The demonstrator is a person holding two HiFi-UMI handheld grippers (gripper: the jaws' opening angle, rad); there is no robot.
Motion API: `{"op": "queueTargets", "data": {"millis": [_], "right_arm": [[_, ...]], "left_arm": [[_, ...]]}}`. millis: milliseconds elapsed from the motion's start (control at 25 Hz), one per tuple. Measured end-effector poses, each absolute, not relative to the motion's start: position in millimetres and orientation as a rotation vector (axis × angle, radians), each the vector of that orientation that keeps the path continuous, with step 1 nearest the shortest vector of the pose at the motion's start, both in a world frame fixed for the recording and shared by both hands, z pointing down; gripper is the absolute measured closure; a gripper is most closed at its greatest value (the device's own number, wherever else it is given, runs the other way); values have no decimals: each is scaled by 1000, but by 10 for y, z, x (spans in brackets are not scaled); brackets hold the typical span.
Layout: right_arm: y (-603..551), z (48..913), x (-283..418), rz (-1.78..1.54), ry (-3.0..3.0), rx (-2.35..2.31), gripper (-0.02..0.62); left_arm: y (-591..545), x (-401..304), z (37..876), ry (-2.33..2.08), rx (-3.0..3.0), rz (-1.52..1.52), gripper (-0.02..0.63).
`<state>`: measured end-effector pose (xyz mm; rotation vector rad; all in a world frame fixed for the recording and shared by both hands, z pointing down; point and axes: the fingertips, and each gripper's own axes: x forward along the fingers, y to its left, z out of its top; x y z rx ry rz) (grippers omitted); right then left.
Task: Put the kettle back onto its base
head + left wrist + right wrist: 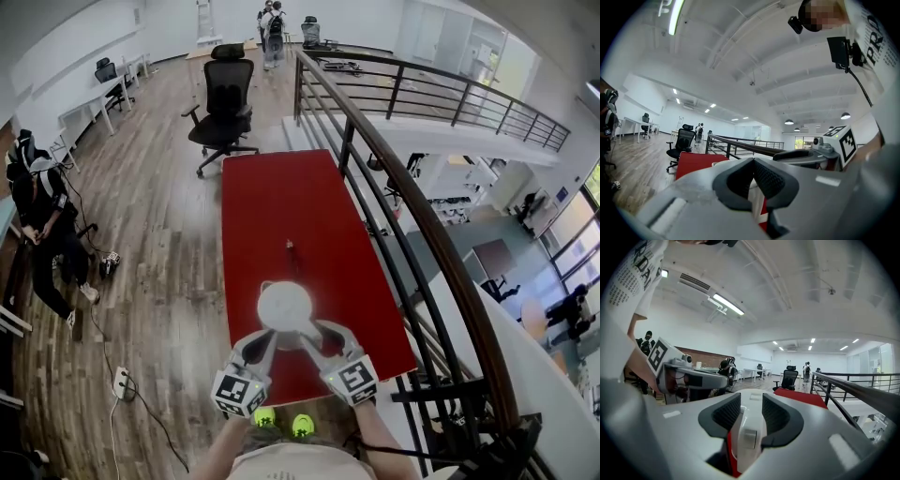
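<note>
The white kettle (284,306) shows from above as a round lid over the near part of the red table (281,192). My left gripper (270,336) meets it from the near left, my right gripper (311,330) from the near right. In the right gripper view the right gripper (751,416) is shut on the kettle's white handle (749,437), ribbed pads against both its sides. In the left gripper view the left gripper (752,180) has its pads nearly together on a thin white part of the kettle (754,196). I cannot make out a kettle base.
A small dark object (290,248) lies on the table just beyond the kettle. A dark railing (394,178) runs along the table's right edge, with a drop to a lower floor behind it. An office chair (225,103) stands at the far end. A person (42,216) sits at the left.
</note>
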<state>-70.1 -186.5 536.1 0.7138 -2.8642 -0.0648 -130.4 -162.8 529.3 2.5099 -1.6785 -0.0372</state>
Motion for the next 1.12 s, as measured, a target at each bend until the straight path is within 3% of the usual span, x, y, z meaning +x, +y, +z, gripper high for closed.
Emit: {"op": "queueTargets", "data": {"millis": [40,160,1120], "right_arm": [[-1852,5303,-703,-74,-2878,712,463],[-1804,5166,-717,-109,-2905,695,587],[-1647,4875,-892,-172,-2993,632,588]], "left_arm": [[-1623,-1291,5268,-1681,2515,-39,614],[-1624,-1258,5179,-1689,2524,-37,614],[-1608,-971,5000,-1686,2591,-46,614]]}}
